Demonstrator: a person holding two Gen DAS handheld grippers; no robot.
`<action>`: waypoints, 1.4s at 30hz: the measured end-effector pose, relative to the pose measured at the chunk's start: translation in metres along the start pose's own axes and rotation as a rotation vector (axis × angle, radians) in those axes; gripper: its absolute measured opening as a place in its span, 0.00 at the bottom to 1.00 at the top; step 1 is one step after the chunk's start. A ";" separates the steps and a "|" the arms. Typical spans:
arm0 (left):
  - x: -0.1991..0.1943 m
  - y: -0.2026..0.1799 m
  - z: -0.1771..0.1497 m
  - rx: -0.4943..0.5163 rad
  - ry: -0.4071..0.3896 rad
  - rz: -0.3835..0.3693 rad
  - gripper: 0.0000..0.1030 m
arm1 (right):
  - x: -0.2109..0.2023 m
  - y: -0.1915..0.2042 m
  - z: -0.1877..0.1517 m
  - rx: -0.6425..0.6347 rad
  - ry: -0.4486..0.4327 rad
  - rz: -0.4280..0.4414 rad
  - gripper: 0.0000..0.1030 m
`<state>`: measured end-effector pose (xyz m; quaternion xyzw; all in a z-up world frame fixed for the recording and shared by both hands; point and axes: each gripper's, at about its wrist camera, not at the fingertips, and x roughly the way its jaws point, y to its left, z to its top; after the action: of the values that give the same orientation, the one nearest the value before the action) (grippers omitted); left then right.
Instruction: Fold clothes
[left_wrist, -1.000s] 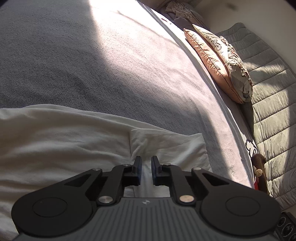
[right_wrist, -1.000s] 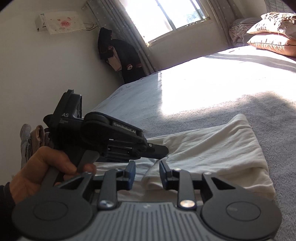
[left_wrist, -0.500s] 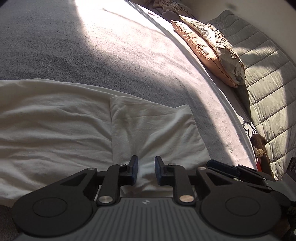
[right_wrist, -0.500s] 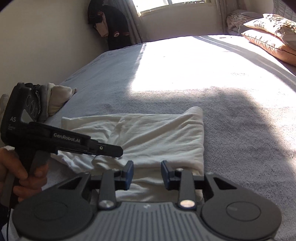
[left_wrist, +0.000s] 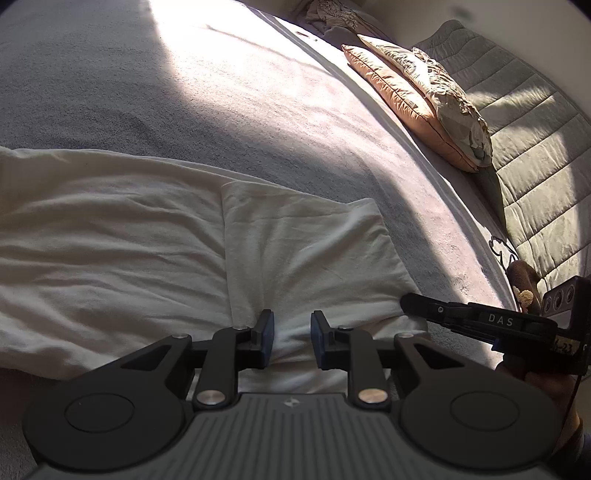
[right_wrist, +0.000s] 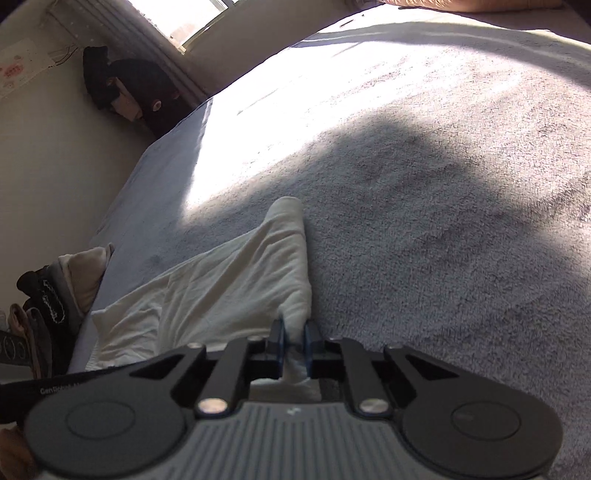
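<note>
A white garment (left_wrist: 147, 243) lies flat on the grey bed blanket (left_wrist: 184, 92), with a folded flap (left_wrist: 303, 243) on its right part. My left gripper (left_wrist: 291, 332) is open just above the garment's near edge, with cloth showing between its fingers. My right gripper (right_wrist: 294, 341) is shut on the garment's near right corner, pinching a ridge of white cloth (right_wrist: 291, 280) that runs away from it. In the left wrist view the right gripper (left_wrist: 417, 301) comes in from the right, its tip at that corner. The left gripper's body (right_wrist: 55, 389) shows at the lower left of the right wrist view.
Two pillows (left_wrist: 424, 103) lean on a quilted grey headboard (left_wrist: 535, 155) at the bed's right end, with a brown soft toy (left_wrist: 521, 284) below. A pile of clothes (right_wrist: 55, 295) sits at the bed's left edge. Dark clothing (right_wrist: 125, 92) hangs near the window.
My right gripper has dropped to the garment's right corner and shut on it. My left gripper's fingers have spread wider as it drew back towards the near edge.
</note>
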<state>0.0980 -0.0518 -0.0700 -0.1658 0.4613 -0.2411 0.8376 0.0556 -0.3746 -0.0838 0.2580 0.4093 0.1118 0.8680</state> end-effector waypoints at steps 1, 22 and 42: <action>0.000 -0.001 0.000 -0.001 0.000 -0.001 0.23 | -0.002 0.000 0.001 -0.007 -0.006 -0.005 0.09; -0.004 -0.001 -0.004 -0.034 -0.018 0.031 0.39 | 0.003 0.002 -0.008 0.004 -0.043 -0.014 0.10; -0.001 -0.027 -0.011 0.091 -0.024 0.040 0.39 | -0.004 -0.012 -0.013 0.134 -0.060 0.092 0.49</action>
<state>0.0817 -0.0747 -0.0614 -0.1214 0.4428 -0.2430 0.8545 0.0428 -0.3815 -0.0939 0.3371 0.3775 0.1164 0.8546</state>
